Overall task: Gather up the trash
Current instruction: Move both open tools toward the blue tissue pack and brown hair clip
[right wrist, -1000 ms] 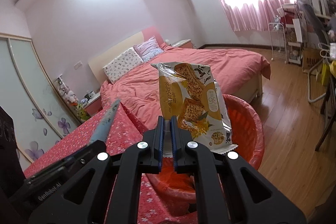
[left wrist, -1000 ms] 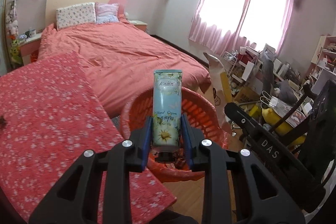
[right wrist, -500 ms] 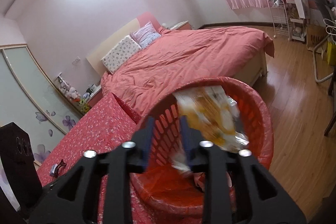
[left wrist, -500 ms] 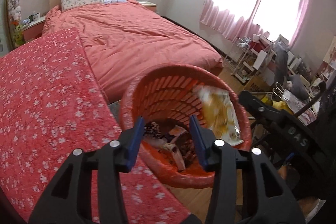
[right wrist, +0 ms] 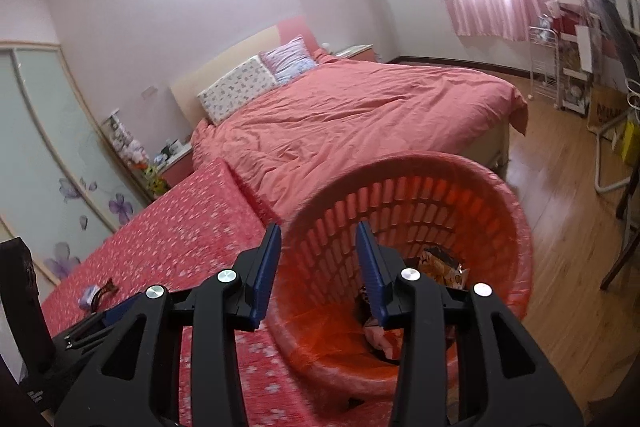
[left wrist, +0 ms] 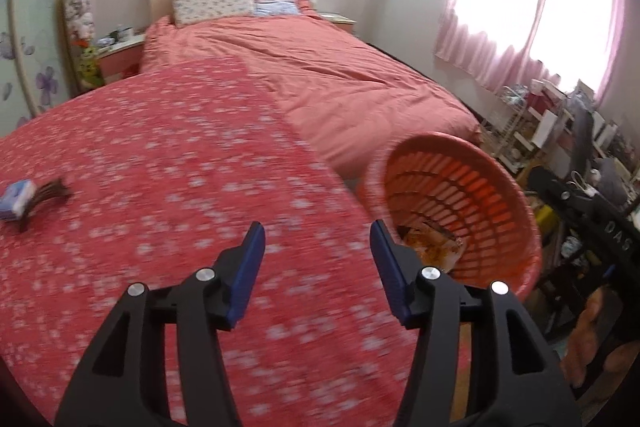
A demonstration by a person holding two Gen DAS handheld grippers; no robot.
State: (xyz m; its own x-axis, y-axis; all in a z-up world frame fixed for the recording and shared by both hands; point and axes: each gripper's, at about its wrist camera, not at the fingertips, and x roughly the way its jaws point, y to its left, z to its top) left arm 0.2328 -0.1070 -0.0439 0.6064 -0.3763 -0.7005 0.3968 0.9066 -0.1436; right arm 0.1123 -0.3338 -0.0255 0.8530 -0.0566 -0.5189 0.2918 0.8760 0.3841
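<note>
Left gripper [left wrist: 316, 241]: jaws opening, nothing between them. It points down at the flowered red table cover [left wrist: 168, 195]. The red basket [left wrist: 516, 195] sits to its right, just off the right fingertip, with a yellow snack wrapper [left wrist: 430, 247] lying at the bottom. Far to its left on the cover lie a small blue-white packet [left wrist: 16, 197] and a dark brown bundle [left wrist: 46, 191], touching each other.

Right gripper [right wrist: 318, 241]: jaws parted and empty. Basket [right wrist: 508, 203] directly ahead, its near rim between the fingertips; wrapper [right wrist: 442, 265] just right of the right finger, inside. Packet [right wrist: 89, 293] well to the left, beside the left gripper's body.

Versus one second ago: the left gripper then clamped a hand cream tube, the right one pinched the snack wrapper; both now released. Wrapper is in the basket; the tube cannot be picked out in the trash. The left view has swung from the basket toward the table cover.
</note>
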